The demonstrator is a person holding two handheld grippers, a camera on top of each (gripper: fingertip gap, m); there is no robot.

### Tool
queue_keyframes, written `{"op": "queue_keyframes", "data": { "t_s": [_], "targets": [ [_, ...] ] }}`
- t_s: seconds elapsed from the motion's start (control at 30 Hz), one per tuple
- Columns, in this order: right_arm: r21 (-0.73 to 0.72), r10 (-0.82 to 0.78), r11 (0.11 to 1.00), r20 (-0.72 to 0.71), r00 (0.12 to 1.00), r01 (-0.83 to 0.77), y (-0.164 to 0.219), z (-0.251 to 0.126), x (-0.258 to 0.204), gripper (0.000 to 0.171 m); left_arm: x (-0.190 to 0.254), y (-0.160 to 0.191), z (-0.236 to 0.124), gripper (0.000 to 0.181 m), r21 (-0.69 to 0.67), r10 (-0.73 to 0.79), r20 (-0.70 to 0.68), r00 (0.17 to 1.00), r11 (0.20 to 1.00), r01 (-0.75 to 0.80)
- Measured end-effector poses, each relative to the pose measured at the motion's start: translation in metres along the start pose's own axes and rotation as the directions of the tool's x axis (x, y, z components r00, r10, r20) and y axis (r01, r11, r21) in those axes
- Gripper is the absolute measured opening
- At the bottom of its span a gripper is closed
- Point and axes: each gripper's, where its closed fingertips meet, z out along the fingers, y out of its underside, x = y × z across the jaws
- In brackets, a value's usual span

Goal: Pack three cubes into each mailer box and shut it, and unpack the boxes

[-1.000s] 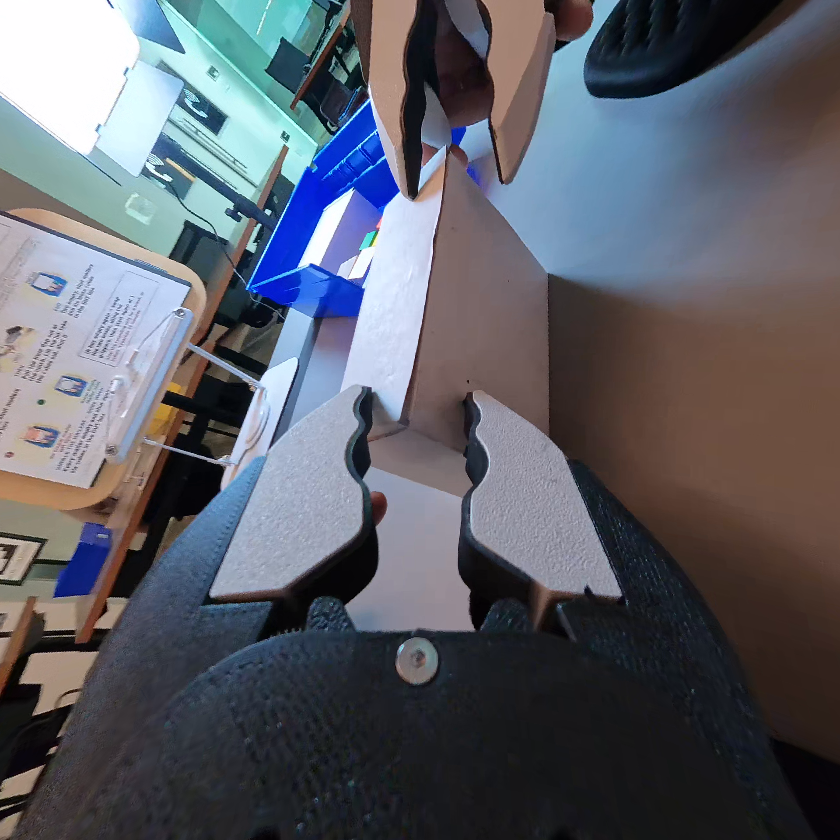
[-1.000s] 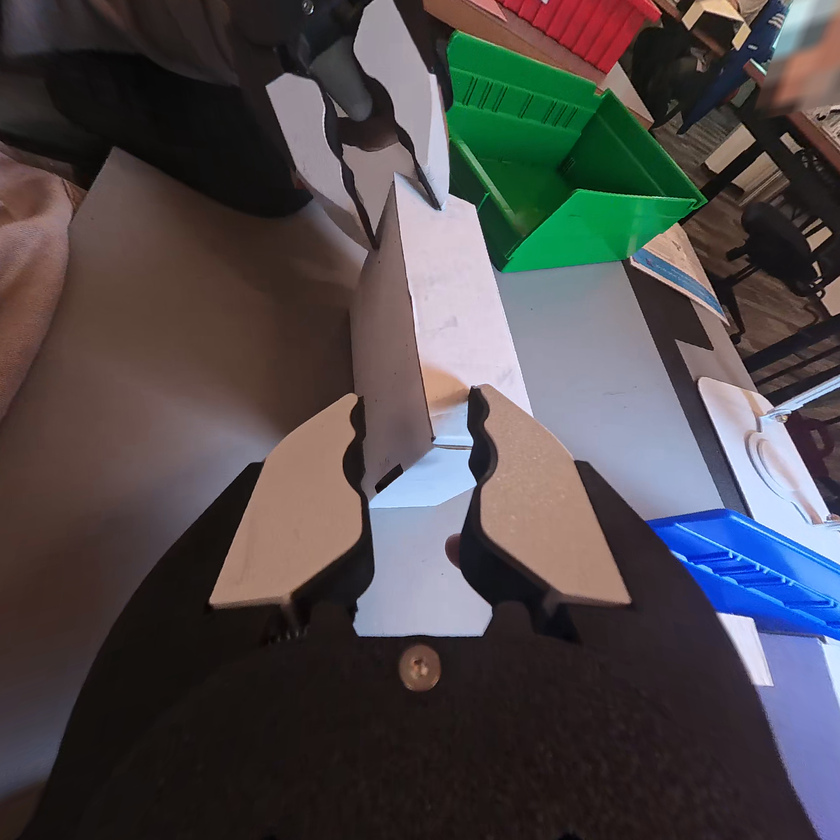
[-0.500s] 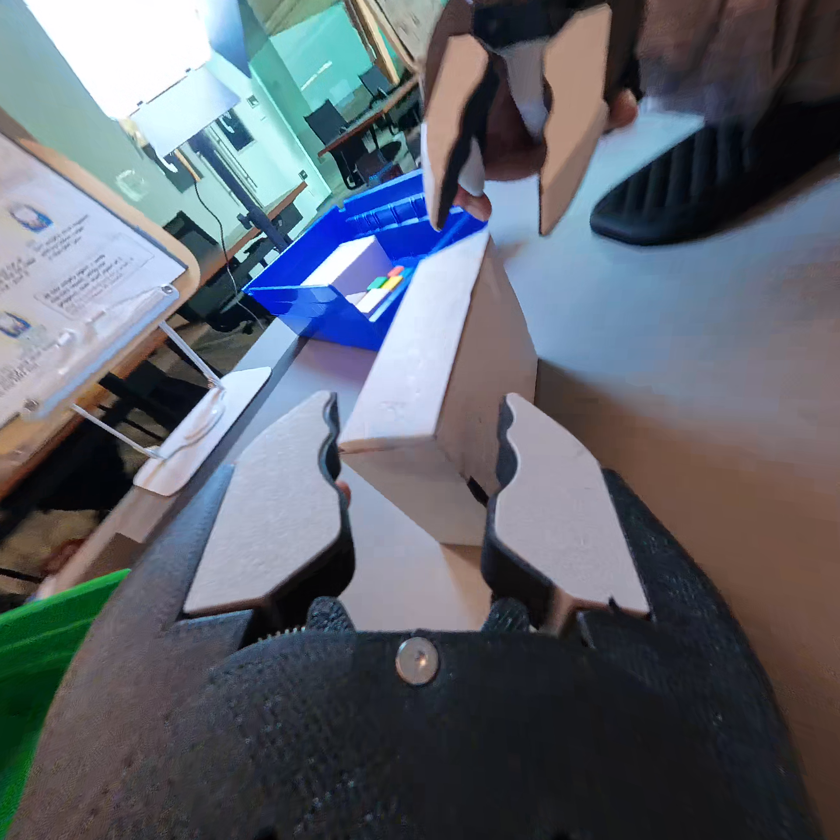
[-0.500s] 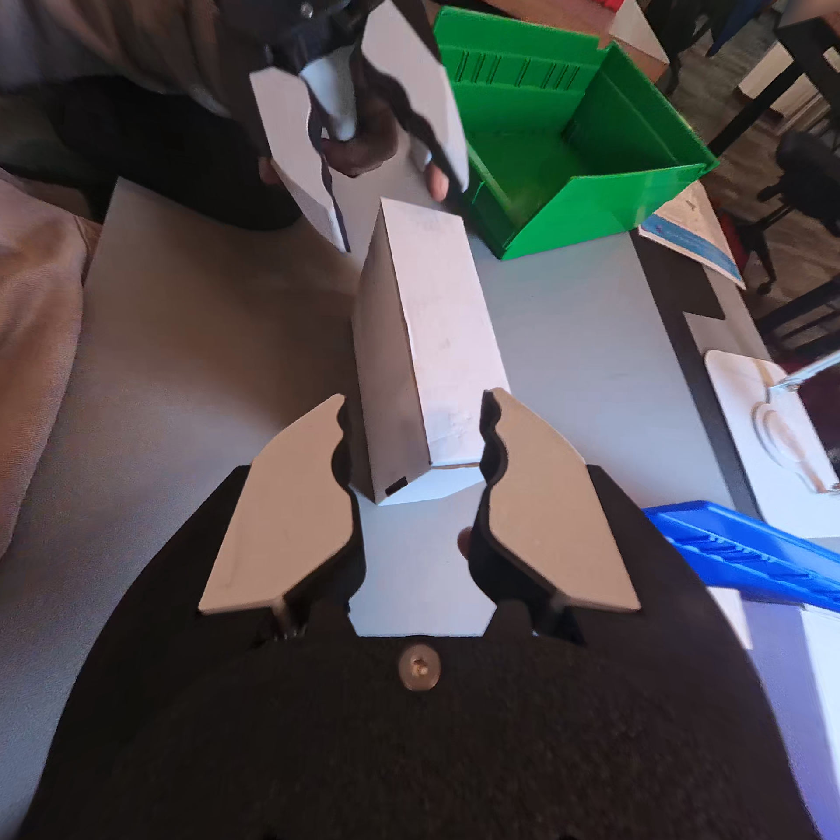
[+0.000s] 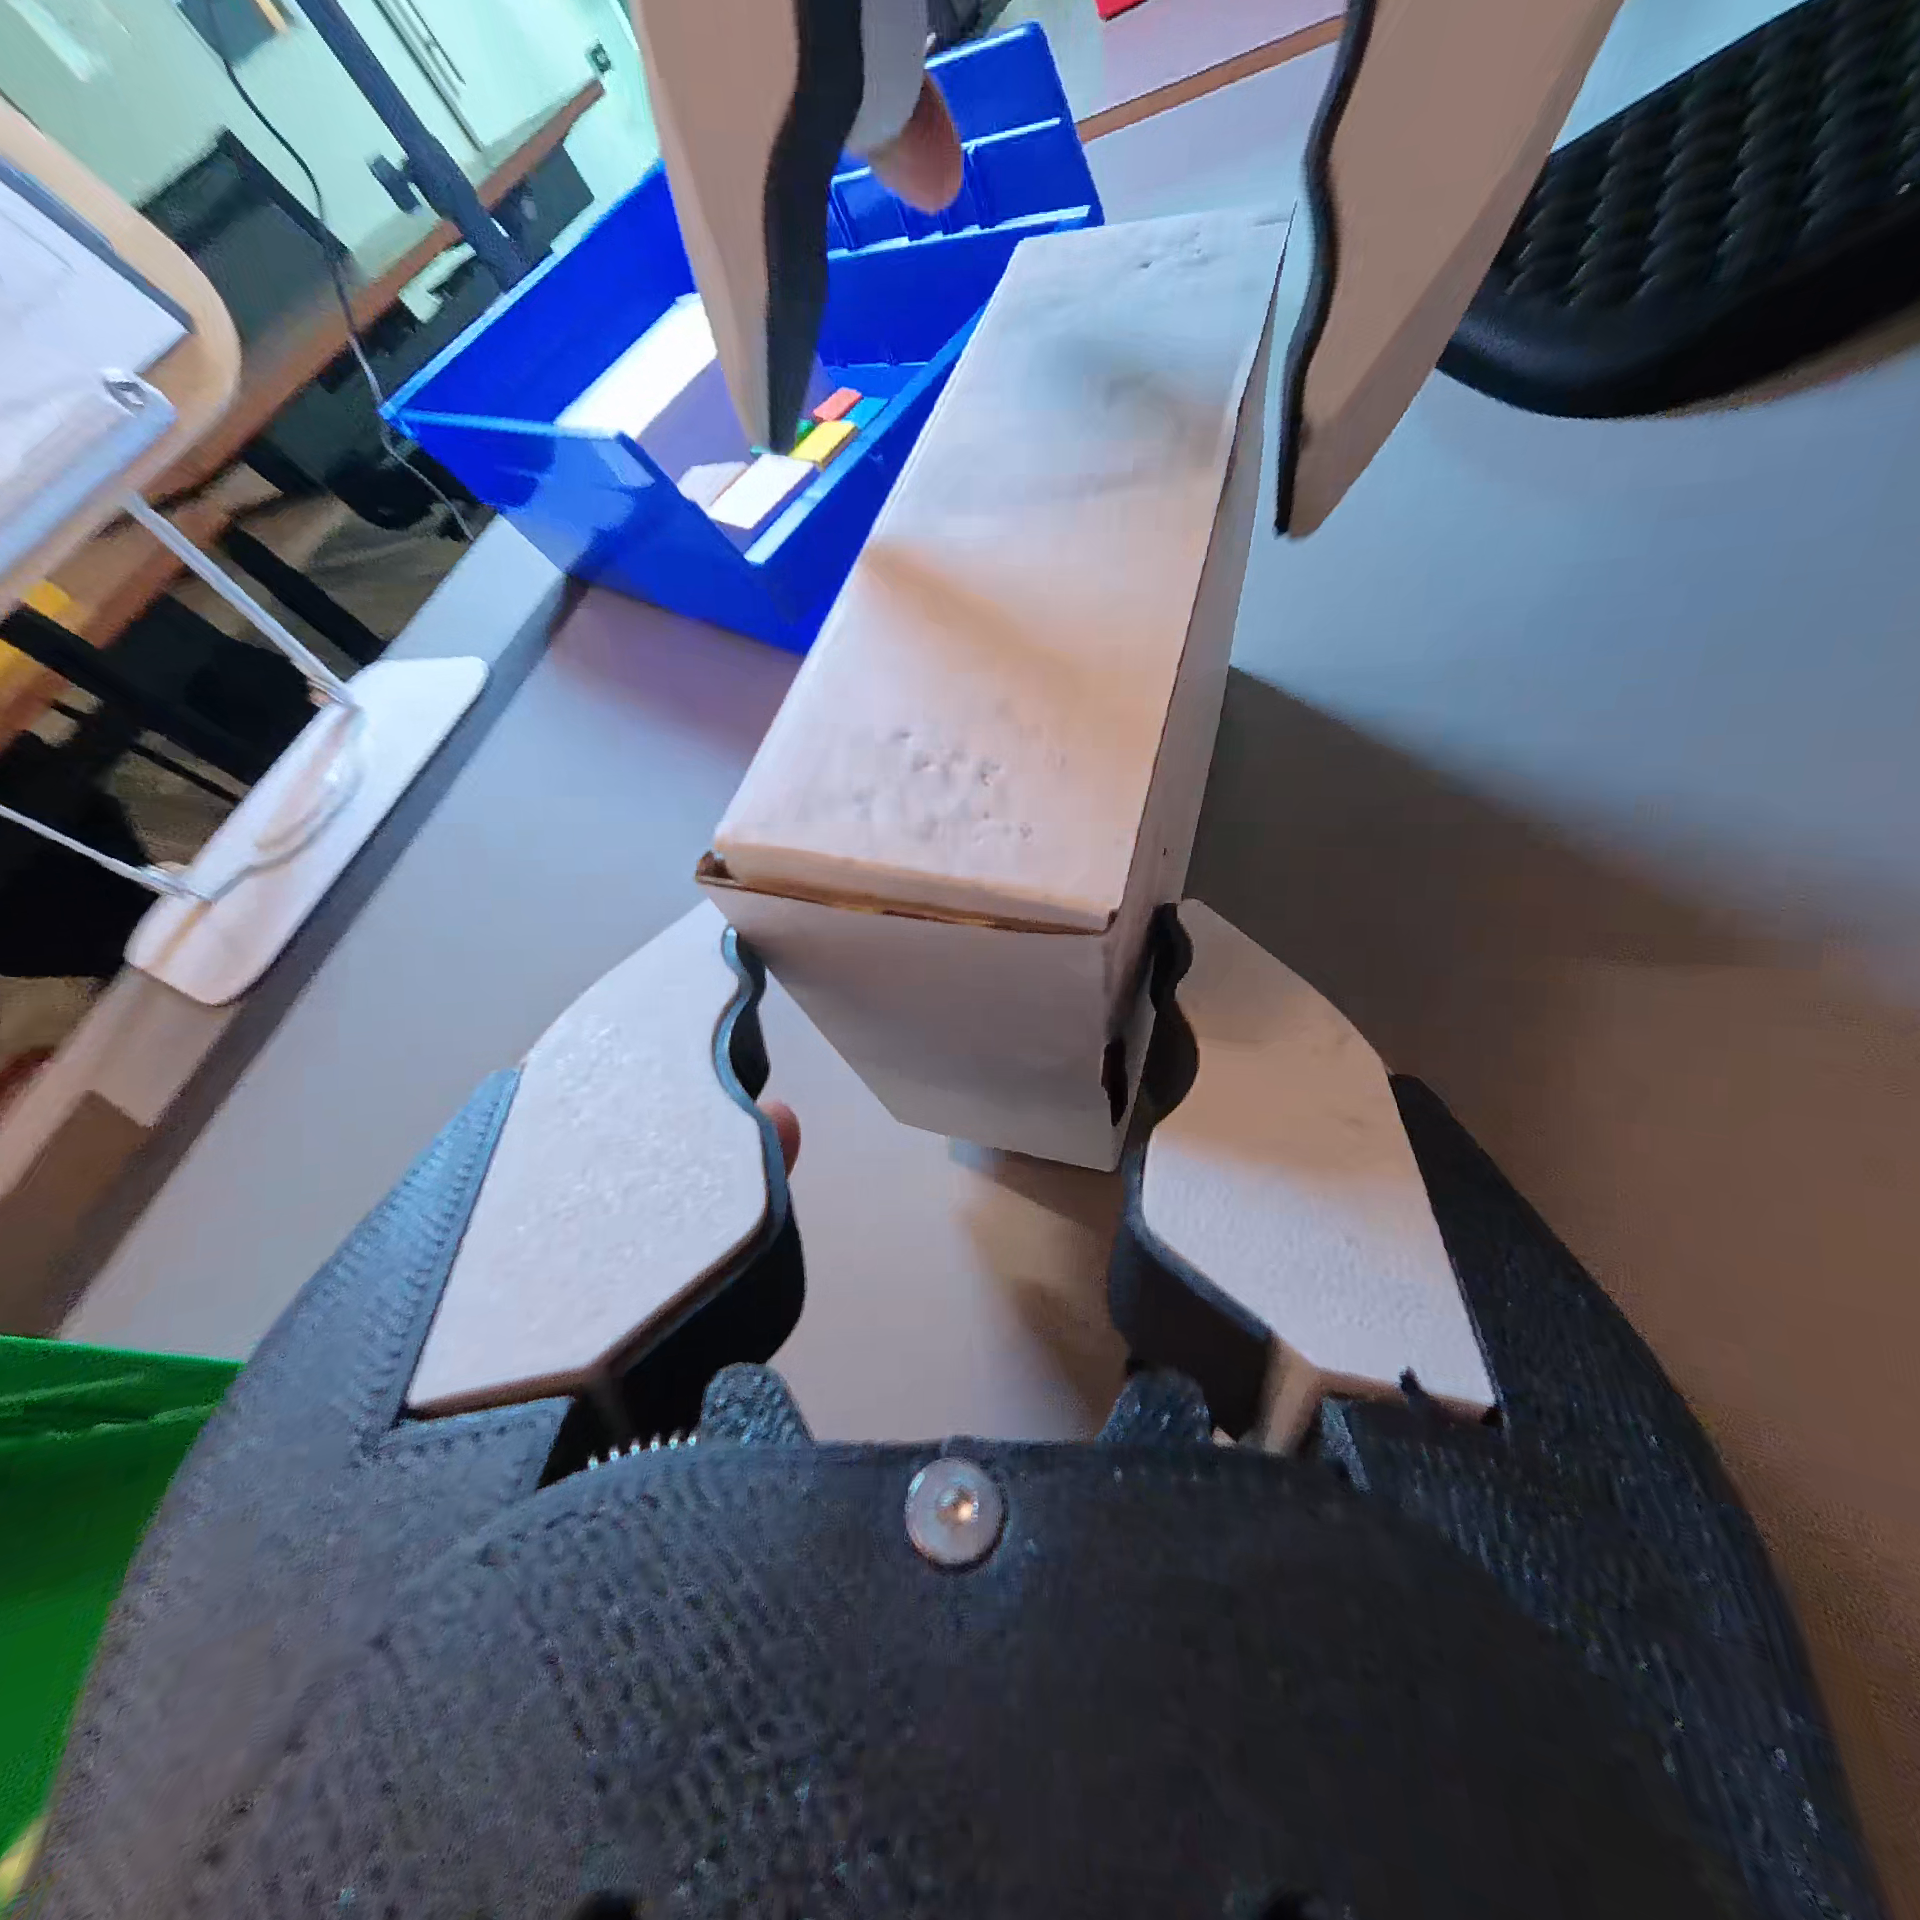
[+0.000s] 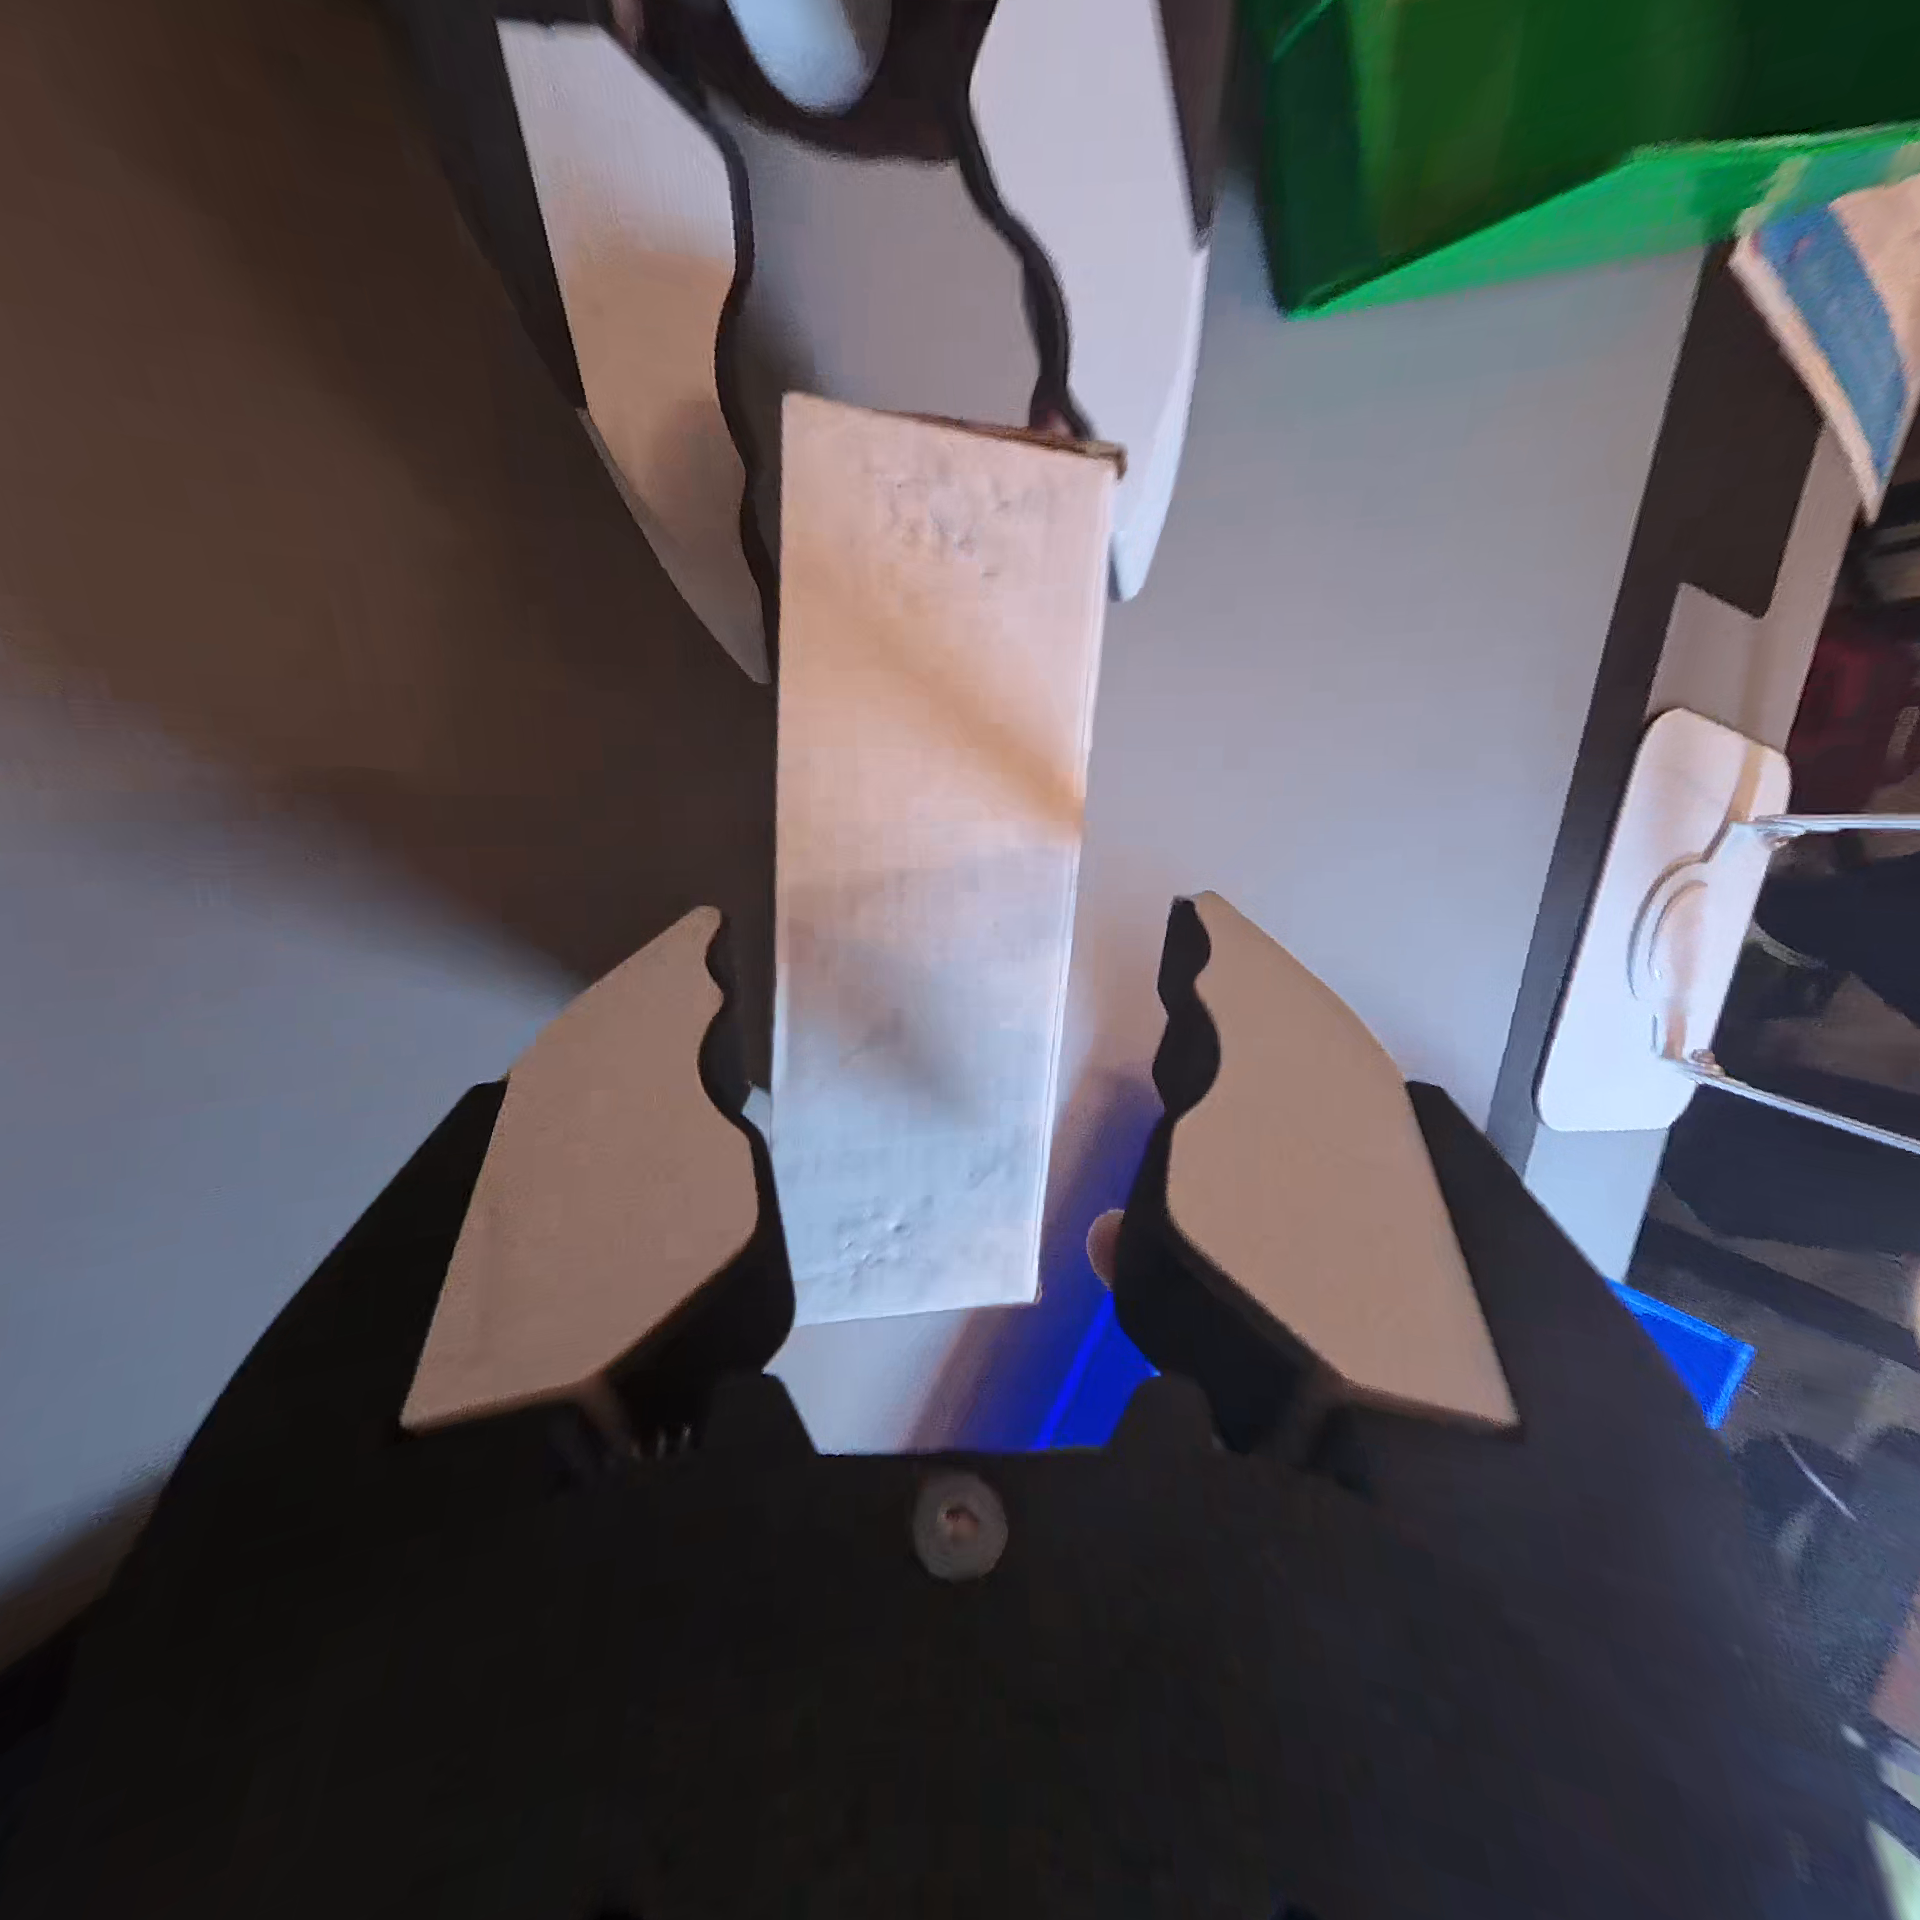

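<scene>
In the left wrist view a smooth grey tabletop runs out to a dark edge strip, and beyond it lies an office room with brown desks and pale green walls. A glossy blue plastic bin stands near the table's far left, holding small coloured cubes and a white box. A clear acrylic document stand on a white base sits at the table's left edge, a green bin corner shows at lower left, and a black mesh chair seat lies at upper right. The white cardboard mailer box, long and rectangular with a dimpled matte top and its lid shut, lies on the table between the two grippers. The left gripper, black textured plastic with pale wavy-edged fingers, stands with jaws spread wide around the box's near end, the right finger touching its corner. The right gripper faces it, jaws apart over the far end. In the right wrist view, which is blurred, the same grey surface shows the mailer box lengthwise. The right gripper straddles its near end, jaws apart, clear of its right side. The left gripper flanks the far end. The green bin stands at upper right, the blue bin underneath, the stand's white base to the right.
</scene>
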Motion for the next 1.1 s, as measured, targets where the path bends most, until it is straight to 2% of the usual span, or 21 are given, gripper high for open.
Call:
{"op": "queue_keyframes", "data": {
  "t_s": [0.03,0.13,0.2,0.27,0.37,0.47,0.53,0.6,0.67,0.77,0.87,0.97,1.1],
  "targets": [
    [-0.052,-0.030,0.998,0.008,1.000,0.030,0.004,0.003,-0.004,0.072,0.000,-0.003,0.000,0.072,-0.002,0.035,0.028,0.999,0.999,-0.035],
    [-0.192,-0.160,0.970,-0.061,0.985,0.146,0.011,0.005,-0.004,0.063,0.004,-0.013,-0.004,0.071,0.025,0.090,0.076,0.993,0.995,-0.092],
    [-0.204,-0.198,0.964,-0.122,0.973,0.170,0.008,-0.002,0.001,0.060,0.000,-0.020,-0.009,0.070,0.061,0.123,0.114,0.986,0.990,-0.130],
    [-0.208,-0.194,0.966,-0.181,0.964,0.155,0.011,-0.019,0.012,0.060,-0.011,-0.026,-0.018,0.077,0.113,0.021,0.128,0.992,0.993,-0.036],
    [-0.227,-0.106,0.974,-0.355,0.929,0.024,0.034,-0.063,0.060,0.060,-0.041,-0.033,-0.038,0.073,0.233,-0.177,0.139,0.974,0.962,0.142],
    [-0.295,-0.085,0.947,-0.604,0.793,-0.123,0.082,-0.116,0.134,0.060,-0.063,-0.027,-0.048,0.069,0.291,-0.308,0.145,0.940,0.922,0.257],
    [-0.359,-0.102,0.913,-0.664,0.741,-0.195,0.124,-0.130,0.170,0.060,-0.068,-0.024,-0.049,0.069,0.301,-0.327,0.153,0.932,0.914,0.271],
    [-0.407,-0.120,0.877,-0.699,0.705,-0.255,0.167,-0.122,0.198,0.060,-0.067,-0.022,-0.048,0.068,0.293,-0.309,0.170,0.936,0.922,0.251],
    [-0.431,-0.133,0.855,-0.720,0.681,-0.289,0.206,-0.099,0.219,0.060,-0.066,-0.018,-0.048,0.067,0.275,-0.279,0.198,0.940,0.936,0.220],
    [-0.466,-0.157,0.824,-0.734,0.661,-0.322,0.253,-0.054,0.236,0.061,-0.066,-0.009,-0.046,0.066,0.242,-0.277,0.216,0.936,0.944,0.224],
    [-0.564,-0.239,0.760,-0.705,0.667,-0.323,0.289,-0.018,0.243,0.061,-0.072,0.001,-0.046,0.065,0.197,-0.243,0.269,0.932,0.961,0.193],
    [-0.640,-0.254,0.710,-0.621,0.742,-0.293,0.311,0.011,0.238,0.063,-0.076,0.009,-0.046,0.064,0.156,-0.220,0.299,0.929,0.971,0.179],
    [-0.568,-0.114,0.780,-0.541,0.834,-0.262,0.306,0.025,0.231,0.065,-0.083,0.017,-0.046,0.064,0.119,-0.193,0.332,0.923,0.980,0.162]
  ]
}}
